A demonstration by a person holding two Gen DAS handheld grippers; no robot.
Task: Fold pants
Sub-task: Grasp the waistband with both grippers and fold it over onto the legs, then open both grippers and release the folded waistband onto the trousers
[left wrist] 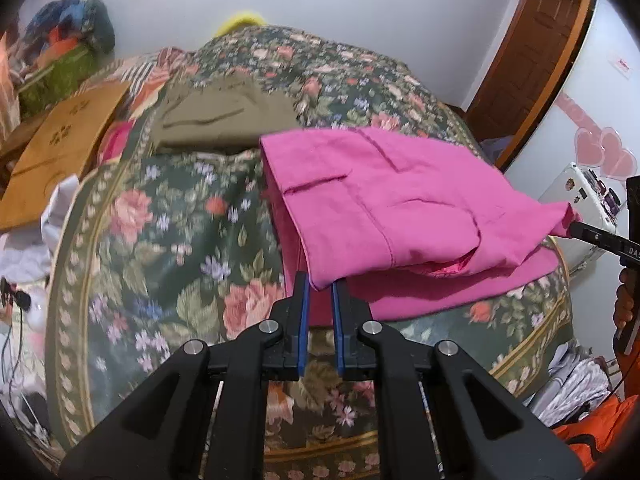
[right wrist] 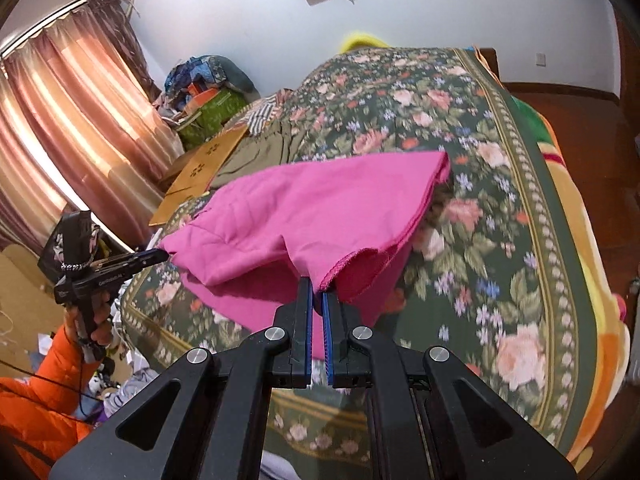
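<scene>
Black arms and blue-padded fingers of the left gripper fill the near edge of the left wrist view, clamped on a near corner of the pink pants. That garment hangs doubled over above the floral bedspread, its lower layer lying on the cover. At the far right the right gripper pinches another corner, with a hand below it. Farther back lies an olive garment, and to its left a brown cardboard box.

Right wrist view: the right gripper sits nearest, its blue pads pressed tight on a hemmed edge of the pants. Pink cloth stretches left to the left gripper, which grips its other corner, held by a hand in an orange sleeve. Curtains hang at the far left.
</scene>
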